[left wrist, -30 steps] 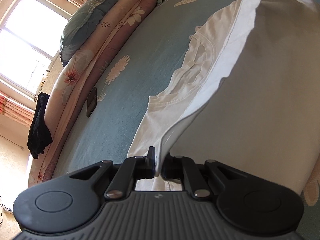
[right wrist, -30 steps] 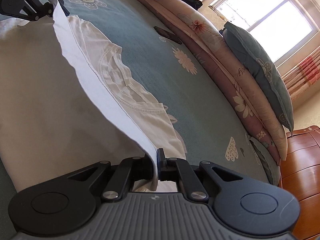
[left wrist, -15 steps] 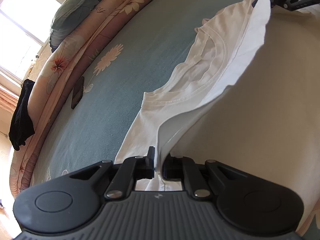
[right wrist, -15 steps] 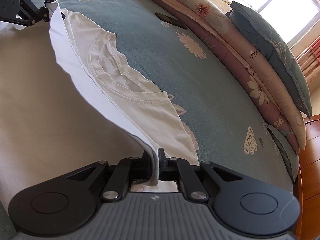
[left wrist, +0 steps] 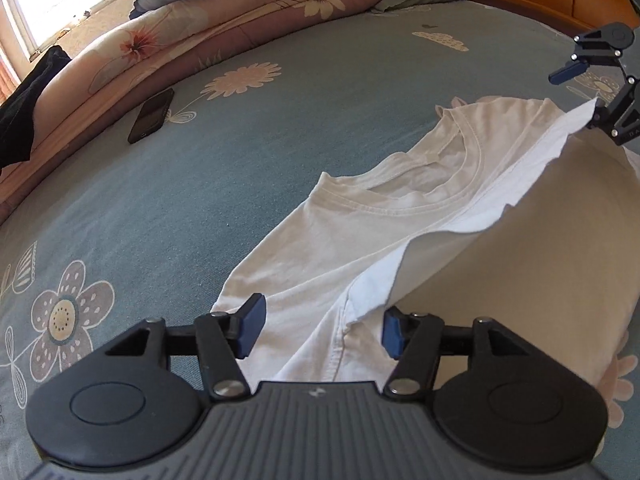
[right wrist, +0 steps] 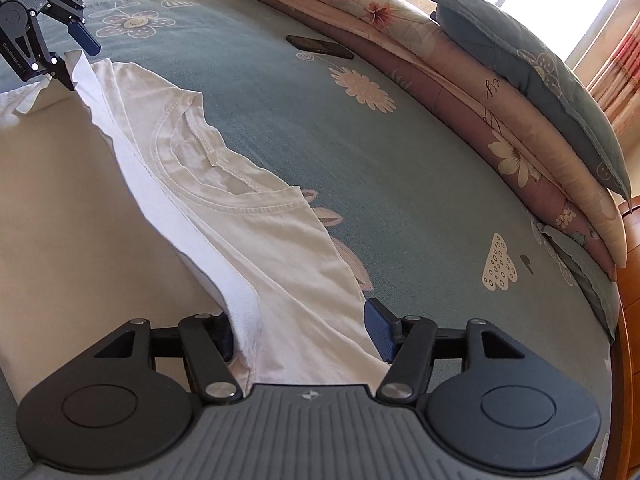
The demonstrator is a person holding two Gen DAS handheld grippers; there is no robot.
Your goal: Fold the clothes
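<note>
A white T-shirt (left wrist: pixel 360 240) (right wrist: pixel 280 248) lies on the blue-green flowered bedsheet (left wrist: pixel 160 220) (right wrist: pixel 400 160), collar facing up. Its lower half is folded over toward the collar, and the hem still stands up as a loose ridge. My left gripper (left wrist: pixel 320 334) (right wrist: pixel 74 60) is at one end of that hem. Its jaws are opening; the cloth only leans on one finger. My right gripper (right wrist: pixel 302 336) (left wrist: pixel 582 96) is at the other end, its jaws also opening, with the hem draped against its left finger and not pinched.
A black phone (left wrist: pixel 151 115) (right wrist: pixel 320 46) lies on the sheet beyond the shirt. Folded floral quilts (left wrist: pixel 200 28) (right wrist: pixel 500 92) and a pillow line the far side by the window. A dark garment (left wrist: pixel 20 120) lies on them. A wooden bed board (right wrist: pixel 632 280) borders one end.
Both grippers were shut on the raised hem; now their jaws stand wide apart and the hem is let go. Both hands moved toward the collar and rolled level, and the hem ridge sank lower.
</note>
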